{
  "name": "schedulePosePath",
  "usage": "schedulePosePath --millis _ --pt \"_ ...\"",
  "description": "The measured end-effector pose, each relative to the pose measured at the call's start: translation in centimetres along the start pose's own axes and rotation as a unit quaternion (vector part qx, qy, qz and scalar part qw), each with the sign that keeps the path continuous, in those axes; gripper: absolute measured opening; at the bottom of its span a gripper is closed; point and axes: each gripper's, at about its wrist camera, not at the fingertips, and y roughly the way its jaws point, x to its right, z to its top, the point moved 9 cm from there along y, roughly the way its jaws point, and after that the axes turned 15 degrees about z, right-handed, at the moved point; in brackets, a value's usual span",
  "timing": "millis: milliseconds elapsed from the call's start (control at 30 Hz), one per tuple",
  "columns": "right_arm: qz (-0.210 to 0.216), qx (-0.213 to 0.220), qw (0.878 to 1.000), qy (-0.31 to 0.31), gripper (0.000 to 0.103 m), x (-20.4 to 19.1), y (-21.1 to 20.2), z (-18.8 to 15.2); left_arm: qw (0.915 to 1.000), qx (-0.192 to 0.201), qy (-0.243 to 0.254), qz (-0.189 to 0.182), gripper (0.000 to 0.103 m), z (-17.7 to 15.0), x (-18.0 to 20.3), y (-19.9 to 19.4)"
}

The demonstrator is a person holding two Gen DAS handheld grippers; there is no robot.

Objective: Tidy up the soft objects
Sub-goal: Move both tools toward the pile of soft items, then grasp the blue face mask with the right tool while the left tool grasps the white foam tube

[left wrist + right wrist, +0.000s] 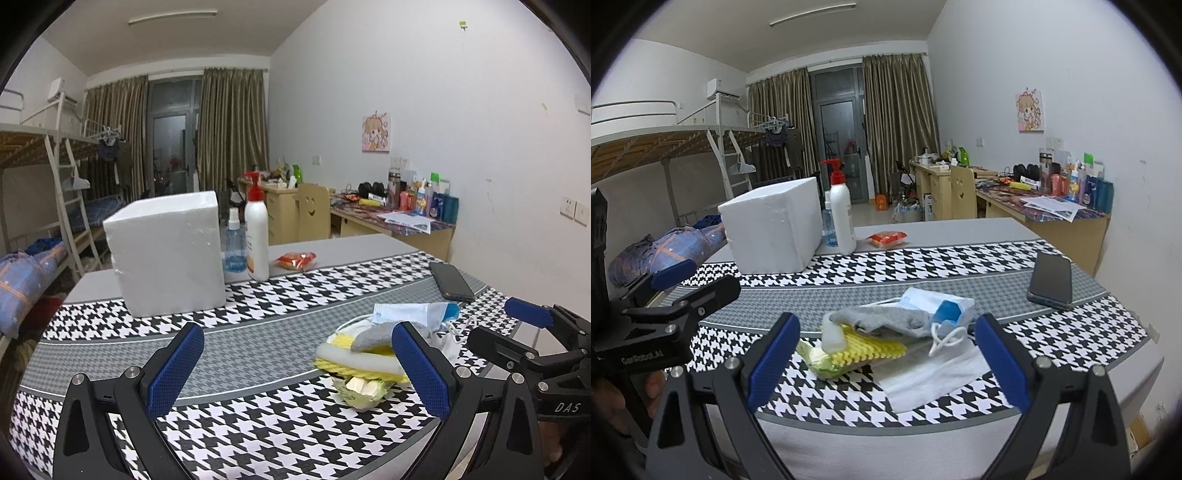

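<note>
With each hand-held gripper, left [297, 367] and right [886, 354], open and empty, your grab may drag the tangled pile [897, 332] off the counter's [1071, 332] near edge.

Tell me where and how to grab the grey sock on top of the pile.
Probably pinch the grey sock at its raised middle fold, coming from above with the open right gripper. It drapes limp over the yellow sponge, beside the face mask, so a top pinch avoids those.
</note>
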Motion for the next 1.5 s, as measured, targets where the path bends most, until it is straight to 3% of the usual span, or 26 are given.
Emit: schedulePosePath --millis 1333,1500 --pt "-0.024 -0.051 0.998 0.042 0.098 5.8 1.8 -2.8 0.9902 -0.122 0.02 -0.065 0.102 -3.7 6.7 5.9" --pt "-0.025 -0.056 0.997 0.049 0.098 6.4 1.9 -3.2 0.9886 -0.134 0.023 -0.063 0.096 -4.3 7.2 6.7"
